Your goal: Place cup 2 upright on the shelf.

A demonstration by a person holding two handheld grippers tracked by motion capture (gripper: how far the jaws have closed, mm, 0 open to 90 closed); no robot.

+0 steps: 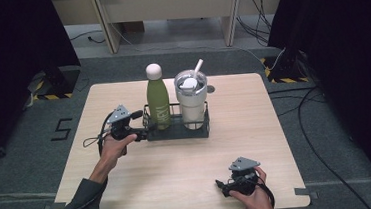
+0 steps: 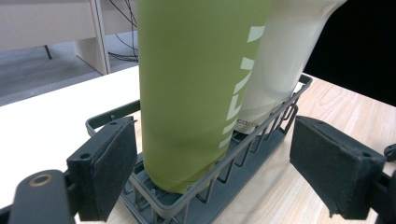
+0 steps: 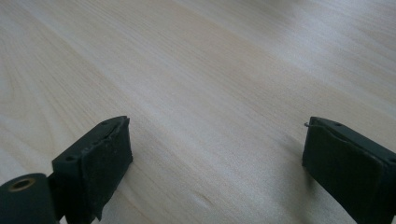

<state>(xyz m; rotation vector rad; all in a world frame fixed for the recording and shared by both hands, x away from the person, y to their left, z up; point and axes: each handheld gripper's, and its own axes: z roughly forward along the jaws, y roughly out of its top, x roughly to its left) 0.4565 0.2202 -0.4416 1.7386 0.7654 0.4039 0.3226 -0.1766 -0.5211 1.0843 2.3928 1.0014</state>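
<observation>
While the right gripper (image 1: 223, 187) rests low at the near right part of the tabletop (image 1: 188, 159), its jaws spread wide over bare light wood and holding nothing, the left gripper (image 1: 143, 130) sits farther in, at the left end of the dark wire caddy (image 1: 176, 133). In the left gripper view its jaws also stand wide apart, one on either side of the caddy's corner, neither pad clearly touching the wire or the bottle. The green bottle (image 2: 196, 88) stands upright in the caddy's left end, its pale round cap (image 1: 154, 71) on top. Just beside it, in the right end, stands the cream tumbler (image 1: 192, 101) with a lid and a white straw (image 1: 198, 66). Beyond the tabletop lie grey floor and cables.
</observation>
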